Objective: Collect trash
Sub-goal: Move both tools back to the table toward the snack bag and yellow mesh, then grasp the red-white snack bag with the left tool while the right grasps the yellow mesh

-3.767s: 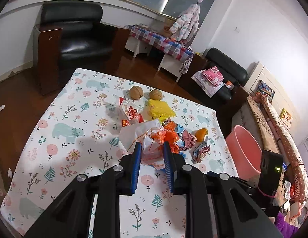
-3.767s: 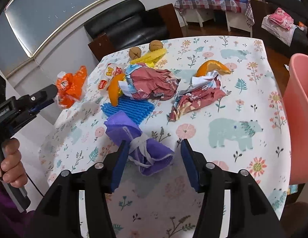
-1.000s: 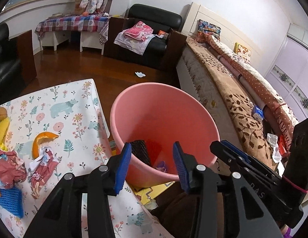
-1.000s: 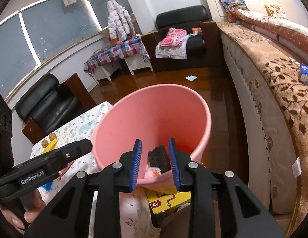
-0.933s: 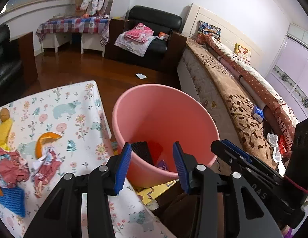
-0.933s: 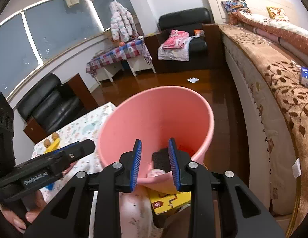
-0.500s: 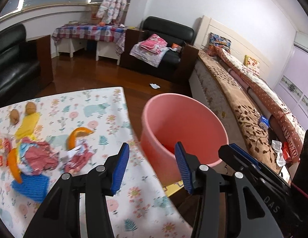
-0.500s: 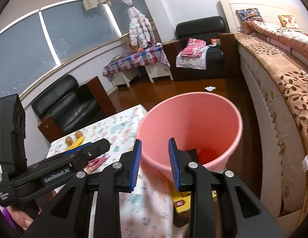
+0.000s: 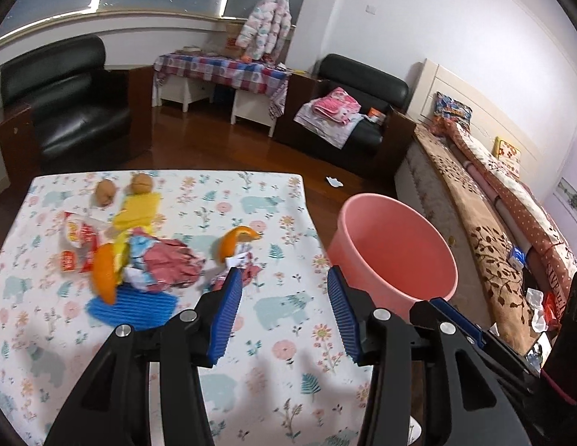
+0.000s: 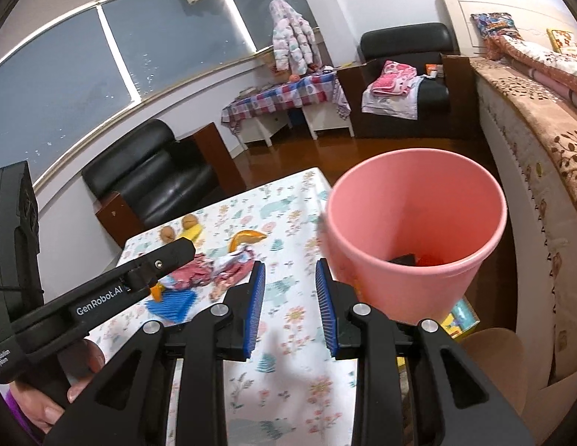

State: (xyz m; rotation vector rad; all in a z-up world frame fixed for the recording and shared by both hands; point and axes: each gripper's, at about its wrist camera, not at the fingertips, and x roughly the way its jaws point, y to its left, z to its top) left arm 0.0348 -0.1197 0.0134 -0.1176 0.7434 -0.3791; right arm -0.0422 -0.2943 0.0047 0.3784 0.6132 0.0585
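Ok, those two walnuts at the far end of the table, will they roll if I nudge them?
Probably: the walnuts look round and hard, so a nudge could send them rolling across the flat tablecloth. The ridged shells should give the tongs some grip.

We see an evenly lit room, dark windows, soft shadows on the tablecloth, slight blur and curved, black-cornered edges.

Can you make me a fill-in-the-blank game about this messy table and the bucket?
1. The bucket beside the table is ____ in colour.
2. The flat ribbed mesh piece lying on the table is ____.
3. The number of walnuts at the table's far edge is ____.
4. Between the fingers of the left gripper there is ____.

Missing words: pink; blue; two; nothing
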